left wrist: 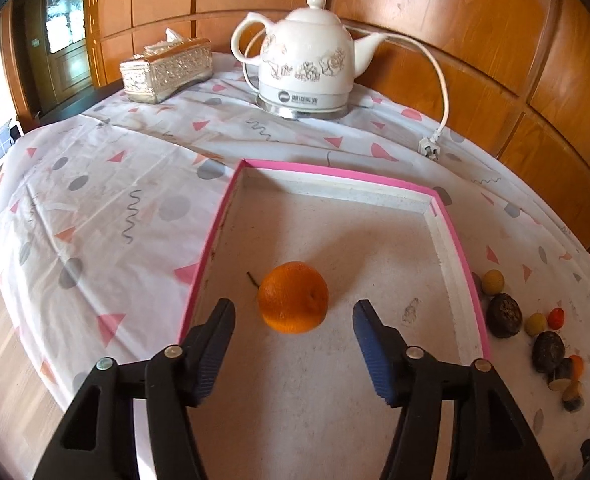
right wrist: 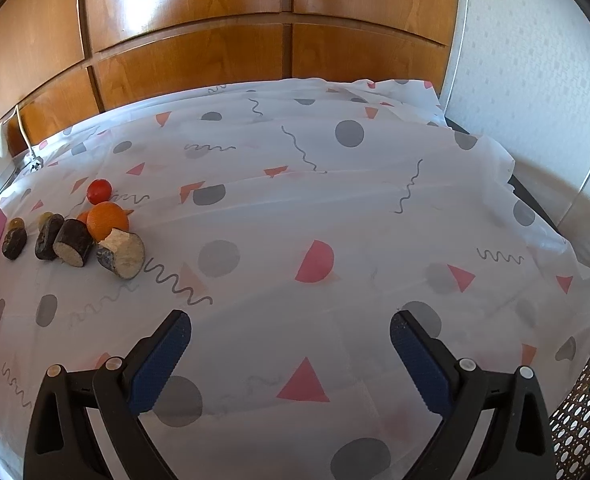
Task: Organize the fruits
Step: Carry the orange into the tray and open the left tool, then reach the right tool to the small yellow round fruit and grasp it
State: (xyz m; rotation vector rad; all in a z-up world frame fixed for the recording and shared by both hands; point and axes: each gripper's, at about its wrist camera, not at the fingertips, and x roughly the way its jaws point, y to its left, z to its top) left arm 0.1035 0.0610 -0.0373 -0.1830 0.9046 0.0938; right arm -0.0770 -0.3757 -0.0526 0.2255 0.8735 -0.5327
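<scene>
One orange [left wrist: 293, 298] sits on the floor of the pink-rimmed tray [left wrist: 451, 236], a little left of centre. The left gripper [left wrist: 293, 334] hovers just near of it with its jaws spread and the pads clear of the fruit on both sides, so nothing is held. That looks like the first piece put away; the tray holds nothing else that can be seen.

Most of the work is still ahead. On the cloth [right wrist: 335, 208] just right of the tray lies the pile of fruit [right wrist: 75, 232]: a second orange [right wrist: 107, 220], a small red fruit [right wrist: 99, 190], several dark pieces with pale cut faces, and a few small yellowish balls. The right gripper [right wrist: 291, 354] is well right of that pile, over bare cloth, jaws wide open and empty.

What the dark pieces are is hard to say (sliced fruit or props, I cannot tell). The tray's near edge is cut off behind the left gripper, and the small balls partly hide behind the dark pieces. A kettle [left wrist: 307, 60] and tissue box [left wrist: 167, 68] stand at the far side.
</scene>
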